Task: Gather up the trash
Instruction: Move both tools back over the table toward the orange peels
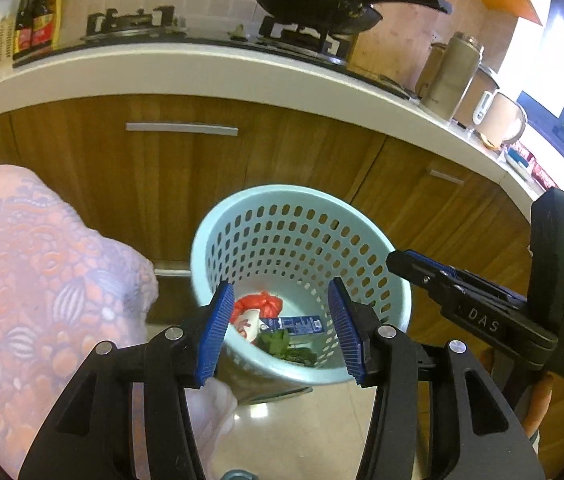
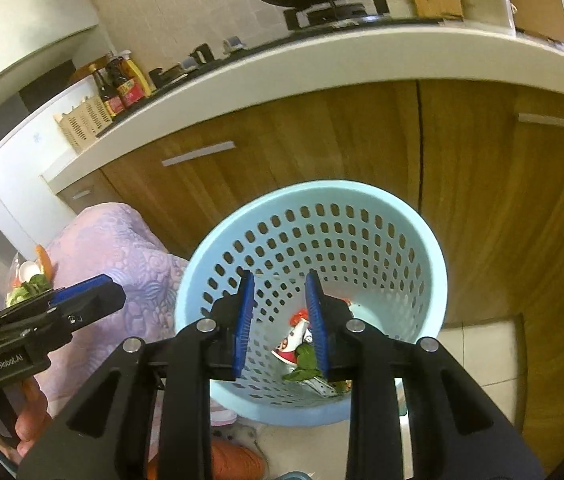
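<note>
A light blue perforated waste basket [image 1: 242,216] stands on the floor before the wooden cabinets; it also shows in the right wrist view [image 2: 402,216]. Inside lie a red plastic bag [image 1: 260,303], a paper cup [image 1: 251,323], a blue carton [image 1: 296,325] and green leaves [image 1: 282,343]. The cup [image 2: 292,340] and leaves [image 2: 302,372] show in the right wrist view. My left gripper [image 1: 280,330] is open and empty above the basket's near rim. My right gripper [image 2: 280,326] is open and empty over the basket. It also appears at the right of the left wrist view [image 1: 422,266].
A person's leg in pink patterned cloth [image 1: 42,280] is left of the basket. More scraps, a carrot and leaves [image 2: 30,276], lie at far left. The white counter [image 1: 202,72] carries a hob, a black pan [image 1: 310,0] and sauce bottles [image 1: 36,20].
</note>
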{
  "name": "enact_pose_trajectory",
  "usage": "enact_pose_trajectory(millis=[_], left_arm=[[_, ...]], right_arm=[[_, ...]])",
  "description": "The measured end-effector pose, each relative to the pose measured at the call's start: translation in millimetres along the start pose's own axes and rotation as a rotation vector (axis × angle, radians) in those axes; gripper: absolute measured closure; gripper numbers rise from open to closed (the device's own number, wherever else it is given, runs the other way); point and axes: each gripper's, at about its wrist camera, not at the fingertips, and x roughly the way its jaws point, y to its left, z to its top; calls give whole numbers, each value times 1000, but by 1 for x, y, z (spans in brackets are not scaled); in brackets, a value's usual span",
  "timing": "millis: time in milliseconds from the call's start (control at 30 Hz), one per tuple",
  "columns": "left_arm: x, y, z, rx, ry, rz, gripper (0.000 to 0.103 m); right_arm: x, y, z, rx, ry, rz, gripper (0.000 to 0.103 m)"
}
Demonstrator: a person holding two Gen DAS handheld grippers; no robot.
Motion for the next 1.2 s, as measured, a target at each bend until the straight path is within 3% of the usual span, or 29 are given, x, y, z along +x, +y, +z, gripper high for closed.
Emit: enact_pose_trajectory(millis=[133,467,600,700,900,967,1100,1200], left_arm=[[-21,5,-5,-12,-32,3,54],[-111,45,-25,-82,-175,69,54],[-160,74,-39,-129,-249,142,52],[-202,107,-57,-198,-304,239,51],[-260,172,-95,-323,-332,461,48],[-269,194,-106,-368,-318,500,47],[-277,233,-120,-442,-288,505,47],[-272,258,-124,-488,-269,442,47]], right_arm=[[-7,14,0,-33,-15,-13,79],[-27,98,-3,-180,-44,143,79],[-21,149,-13,-238,-30,237,79],[-13,185,-22,-290,-13,283,79],[13,266,-36,-390,35,398,79],[23,283,-38,-403,54,415,79],[46,316,-41,-413,94,436,79],[60,332,-42,-437,94,415,78]])
